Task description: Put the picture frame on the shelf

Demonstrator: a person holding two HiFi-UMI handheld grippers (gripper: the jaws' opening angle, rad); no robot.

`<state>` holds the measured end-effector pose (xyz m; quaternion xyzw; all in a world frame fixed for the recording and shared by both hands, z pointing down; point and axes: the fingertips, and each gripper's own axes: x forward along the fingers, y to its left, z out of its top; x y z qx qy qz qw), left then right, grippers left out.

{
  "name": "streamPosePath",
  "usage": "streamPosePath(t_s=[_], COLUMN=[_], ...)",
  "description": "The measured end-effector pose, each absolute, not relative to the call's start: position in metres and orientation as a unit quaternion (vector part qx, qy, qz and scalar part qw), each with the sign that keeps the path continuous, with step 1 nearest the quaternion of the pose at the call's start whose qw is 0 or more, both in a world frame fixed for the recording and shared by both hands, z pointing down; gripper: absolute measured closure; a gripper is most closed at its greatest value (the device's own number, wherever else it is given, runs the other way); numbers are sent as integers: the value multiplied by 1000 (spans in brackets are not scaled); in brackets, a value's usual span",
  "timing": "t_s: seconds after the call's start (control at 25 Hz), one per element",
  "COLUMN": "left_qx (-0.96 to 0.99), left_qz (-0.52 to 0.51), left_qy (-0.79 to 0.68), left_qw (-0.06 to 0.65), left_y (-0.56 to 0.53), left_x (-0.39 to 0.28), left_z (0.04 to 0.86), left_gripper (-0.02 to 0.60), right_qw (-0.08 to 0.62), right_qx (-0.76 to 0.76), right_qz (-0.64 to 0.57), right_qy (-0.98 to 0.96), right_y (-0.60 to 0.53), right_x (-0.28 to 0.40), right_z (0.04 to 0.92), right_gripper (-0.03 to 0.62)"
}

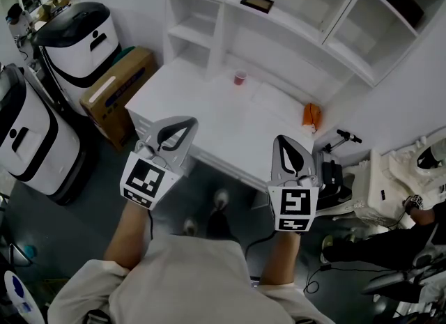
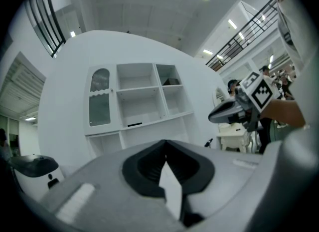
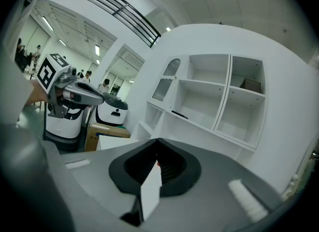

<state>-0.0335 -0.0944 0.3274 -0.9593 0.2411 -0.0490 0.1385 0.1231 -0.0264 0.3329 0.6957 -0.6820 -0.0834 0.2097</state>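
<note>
Evidently placement is done: the frame (image 1: 257,2) lies on the shelf (image 1: 279,17). Your left gripper (image 1: 188,123) and right gripper (image 1: 282,141) are closed, empty. Next, verify and stand clear.

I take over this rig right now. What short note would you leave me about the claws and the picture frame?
Left claw: shut, empty, held before the white desk.
Right claw: shut, empty, beside it.
Picture frame: lies flat on a shelf above the desk, apart from both claws.
Done: the frame seems placed.
Left: probably nothing; just back the claws away.
</note>
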Motion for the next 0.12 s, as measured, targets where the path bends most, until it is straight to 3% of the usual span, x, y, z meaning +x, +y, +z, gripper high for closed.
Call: streamPosePath(t_s=[0.12], left_qx=[-958], left_qz=[-49], left_qy=[244], left_qw=[140], left_y=[-96], left_x=[-34], left_z=[327], left_gripper=[583], right_qw=[210], right_qx=[694], right_qz=[-83], right_qy=[-683], right_y=[-27], right_x=[122], right_z=[333], right_gripper=[586])
